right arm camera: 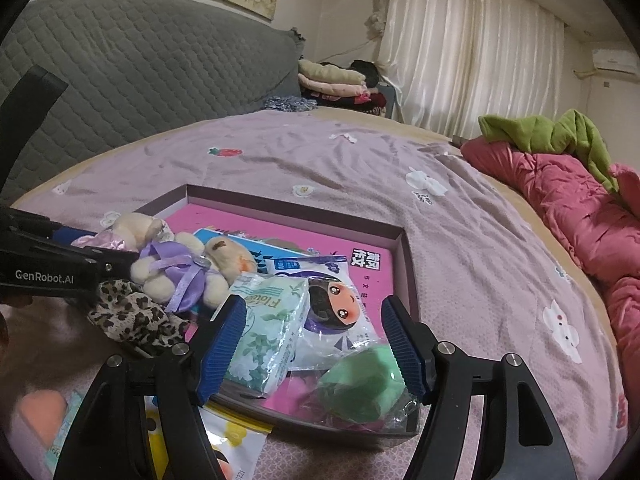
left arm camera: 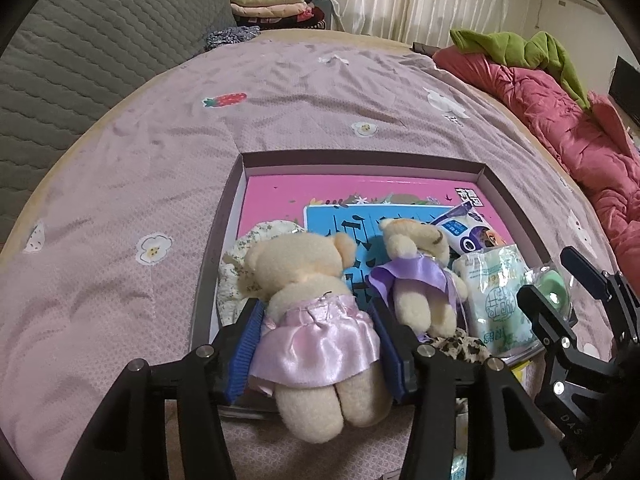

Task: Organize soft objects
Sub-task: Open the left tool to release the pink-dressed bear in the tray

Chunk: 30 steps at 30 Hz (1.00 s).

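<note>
A shallow box point(left arm camera: 360, 160) lies on the bed. At its near left a cream bear in a pink dress point(left arm camera: 312, 280) lies face down, legs over the box edge. My left gripper point(left arm camera: 315, 306) stands around its skirt, the blue pads beside the satin and not squeezing the body. Beside it lies a bear in a purple dress point(left arm camera: 416, 268). My right gripper point(right arm camera: 313, 302) hangs open over the box's near right, above a tissue pack point(right arm camera: 268, 320), a cartoon-face packet point(right arm camera: 340, 304) and a green soft thing in a clear bag point(right arm camera: 360, 384).
A leopard-print cloth point(right arm camera: 132, 316) and a floral cloth point(left arm camera: 236, 264) lie at the box's near side. Packets point(right arm camera: 232, 440) lie on the purple bedspread point(left arm camera: 160, 160) in front of the box. A pink quilt point(right arm camera: 580, 220) with a green cloth point(right arm camera: 540, 132) lines the right.
</note>
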### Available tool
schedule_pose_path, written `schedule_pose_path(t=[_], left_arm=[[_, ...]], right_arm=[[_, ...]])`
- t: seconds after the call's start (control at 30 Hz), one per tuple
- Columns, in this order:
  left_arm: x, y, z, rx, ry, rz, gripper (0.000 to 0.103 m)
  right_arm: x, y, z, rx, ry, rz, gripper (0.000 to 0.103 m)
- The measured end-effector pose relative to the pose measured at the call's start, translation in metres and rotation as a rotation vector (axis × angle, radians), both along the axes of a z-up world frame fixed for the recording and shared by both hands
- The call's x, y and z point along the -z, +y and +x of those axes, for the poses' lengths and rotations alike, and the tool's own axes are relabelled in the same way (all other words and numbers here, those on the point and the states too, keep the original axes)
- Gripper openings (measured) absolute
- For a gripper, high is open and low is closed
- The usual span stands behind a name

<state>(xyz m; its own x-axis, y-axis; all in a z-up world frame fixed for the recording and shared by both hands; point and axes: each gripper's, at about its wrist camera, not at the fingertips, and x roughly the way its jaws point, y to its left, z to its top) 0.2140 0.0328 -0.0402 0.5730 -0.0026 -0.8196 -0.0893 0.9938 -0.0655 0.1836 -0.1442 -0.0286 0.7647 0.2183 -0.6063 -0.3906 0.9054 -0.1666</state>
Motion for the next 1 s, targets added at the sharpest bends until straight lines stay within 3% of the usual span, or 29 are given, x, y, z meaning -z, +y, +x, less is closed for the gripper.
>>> schedule_pose_path(t=[0.57, 1.0], left_arm=[[-0.017, 0.009, -0.005, -0.036, -0.043, 0.002, 0.054], [-0.022, 0.027, -0.039, -0.057, -0.032, -0.006, 0.054]], right_arm=[[-0.004, -0.001, -0.001, -0.002, -0.009, 0.006, 0.072], [-0.012, -0.003, -0.005, 0.003, -0.035, 0.010, 0.072]])
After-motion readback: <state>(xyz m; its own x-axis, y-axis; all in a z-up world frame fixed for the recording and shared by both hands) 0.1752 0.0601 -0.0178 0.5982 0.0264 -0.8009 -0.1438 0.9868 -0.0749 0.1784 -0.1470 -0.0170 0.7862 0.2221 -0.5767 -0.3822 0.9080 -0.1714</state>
